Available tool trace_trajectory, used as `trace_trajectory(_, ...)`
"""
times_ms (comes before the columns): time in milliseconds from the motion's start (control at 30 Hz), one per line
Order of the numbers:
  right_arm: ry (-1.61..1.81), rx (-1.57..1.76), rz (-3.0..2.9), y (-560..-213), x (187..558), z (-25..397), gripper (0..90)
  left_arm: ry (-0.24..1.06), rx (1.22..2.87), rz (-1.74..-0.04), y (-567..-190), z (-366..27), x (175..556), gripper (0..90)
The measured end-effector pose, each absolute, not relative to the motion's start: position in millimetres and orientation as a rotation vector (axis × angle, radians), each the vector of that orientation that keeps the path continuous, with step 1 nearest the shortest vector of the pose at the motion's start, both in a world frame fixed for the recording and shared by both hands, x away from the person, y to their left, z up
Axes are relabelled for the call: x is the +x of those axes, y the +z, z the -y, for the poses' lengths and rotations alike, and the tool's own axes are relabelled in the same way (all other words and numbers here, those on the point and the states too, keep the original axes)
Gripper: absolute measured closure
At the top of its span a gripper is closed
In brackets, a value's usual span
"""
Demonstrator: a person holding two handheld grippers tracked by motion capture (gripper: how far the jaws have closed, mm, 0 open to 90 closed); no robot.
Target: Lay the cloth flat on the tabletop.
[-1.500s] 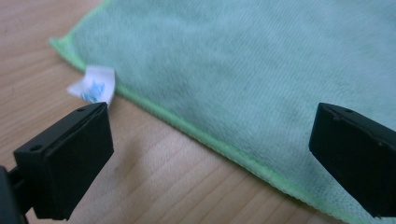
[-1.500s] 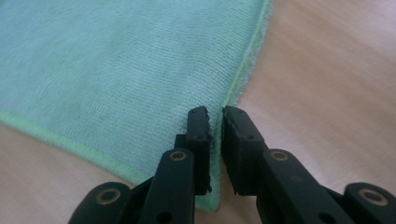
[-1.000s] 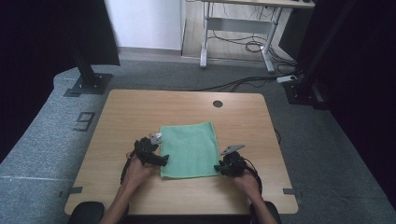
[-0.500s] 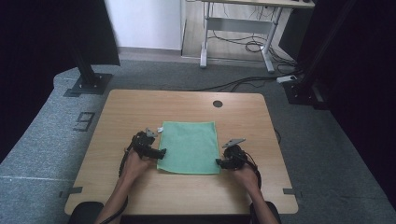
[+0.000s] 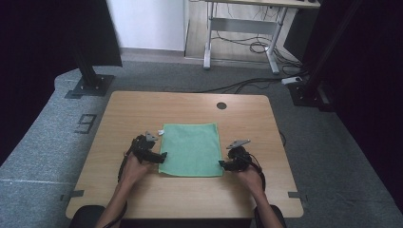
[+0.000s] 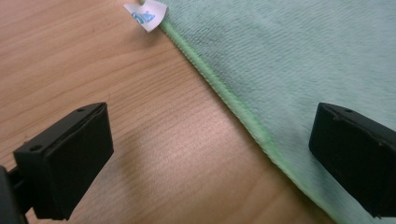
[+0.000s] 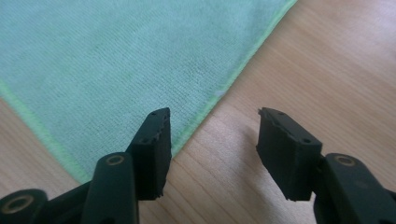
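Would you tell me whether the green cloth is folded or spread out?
Spread flat: the green cloth lies as one smooth rectangle on the table, no fold visible, its edges straight.

From my feed: light wood table [image 5: 142, 114] w/ rounded corners and a round cable hole [image 5: 221, 105] near the far edge. It sits on grey carpet [image 5: 57, 142]; a "9" [image 5: 85, 123] is taped on the carpet left of it, plus tape marks by the near corners. Black stand base [image 5: 88, 85] at far left, another [image 5: 309, 92] at far right. Behind: white wall [image 5: 147, 23], wood floor strip, a desk w/ pale metal legs [image 5: 237, 33] and loose cables [image 5: 247, 47] under it. Dark curtains on both sides. Light is even, soft.
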State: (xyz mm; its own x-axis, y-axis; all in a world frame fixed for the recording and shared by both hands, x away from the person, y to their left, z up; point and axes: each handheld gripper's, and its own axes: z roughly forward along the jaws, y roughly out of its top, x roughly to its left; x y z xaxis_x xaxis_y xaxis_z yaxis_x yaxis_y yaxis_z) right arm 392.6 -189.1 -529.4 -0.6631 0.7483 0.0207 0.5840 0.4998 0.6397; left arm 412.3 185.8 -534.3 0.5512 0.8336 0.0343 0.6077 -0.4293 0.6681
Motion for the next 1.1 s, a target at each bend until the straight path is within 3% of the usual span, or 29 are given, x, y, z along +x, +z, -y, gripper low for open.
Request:
trace_trajectory(300,0.933,1.125,-2.452,-518.9,383.2,210.4,27.0,0.472,2.206,-1.077,-517.3,-210.2,378.6,0.0)
trace_trajectory(400,0.921,1.178,-2.426,-521.7,376.2,223.2,16.5,0.449,2.201,-1.080,-520.3,-222.5,365.2,0.0)
trace_trajectory(567,0.917,1.225,-2.380,-526.7,368.4,233.6,13.6,0.452,2.204,-1.100,-526.1,-233.7,355.9,0.0)
trace_trajectory(833,0.905,1.271,-2.361,-544.9,362.8,243.0,0.6,0.430,2.199,-1.142,-542.4,-247.1,348.7,0.0)
trace_trajectory(1100,0.968,1.189,-2.349,-555.5,362.0,248.3,0.0,0.423,2.186,-1.138,-548.4,-248.0,349.8,0.0)
